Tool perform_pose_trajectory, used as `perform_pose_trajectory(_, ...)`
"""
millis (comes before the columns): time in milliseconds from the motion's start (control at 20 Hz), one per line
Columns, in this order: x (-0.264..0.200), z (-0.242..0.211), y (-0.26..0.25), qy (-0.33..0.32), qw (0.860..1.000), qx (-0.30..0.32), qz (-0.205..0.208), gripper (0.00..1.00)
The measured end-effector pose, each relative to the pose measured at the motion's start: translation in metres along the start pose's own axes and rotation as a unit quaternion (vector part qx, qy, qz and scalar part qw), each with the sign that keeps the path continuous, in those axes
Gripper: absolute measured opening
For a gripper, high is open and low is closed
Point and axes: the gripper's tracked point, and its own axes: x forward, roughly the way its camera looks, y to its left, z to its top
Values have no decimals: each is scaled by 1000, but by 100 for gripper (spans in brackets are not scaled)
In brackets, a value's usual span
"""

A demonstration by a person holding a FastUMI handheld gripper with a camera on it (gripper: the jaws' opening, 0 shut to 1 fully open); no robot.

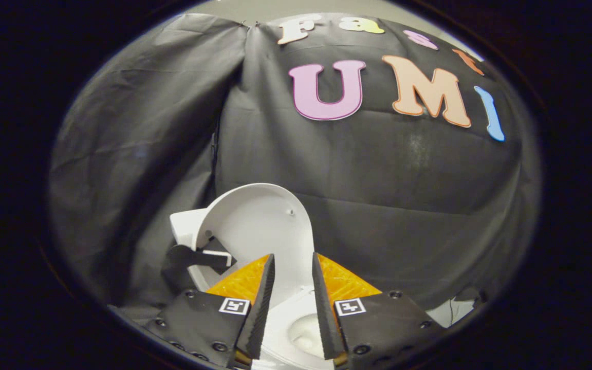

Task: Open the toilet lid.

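1. I see the gripper (293, 262) with its two fingers parted by a narrow gap; nothing sits between them and neither finger presses on anything.
2. The toilet lid (260, 226) stands raised, close to upright, just beyond the fingertips, its white inner face turned toward me.
3. The lid leans back toward the black cloth wall (378, 180), which hangs in folds behind it.
4. Below the fingers I see the toilet bowl (303, 331), its white rim and basin showing through the gap.
5. A white block (185, 226) shows behind the lid's far edge; it may be the tank, but the view is too distorted for me to confirm.
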Motion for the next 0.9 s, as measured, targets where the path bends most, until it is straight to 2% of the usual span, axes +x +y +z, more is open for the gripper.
perform_pose_trajectory(300, -84, -7, -101, -39, 996, 1, -86, 46)
perform_pose_trajectory(450, -113, -29, -134, -34, 991, 16, -127, 46)
perform_pose_trajectory(600, -135, -51, -150, -18, 990, 15, -139, 46)
perform_pose_trajectory(900, -163, -76, -163, -32, 988, 29, -147, 46)
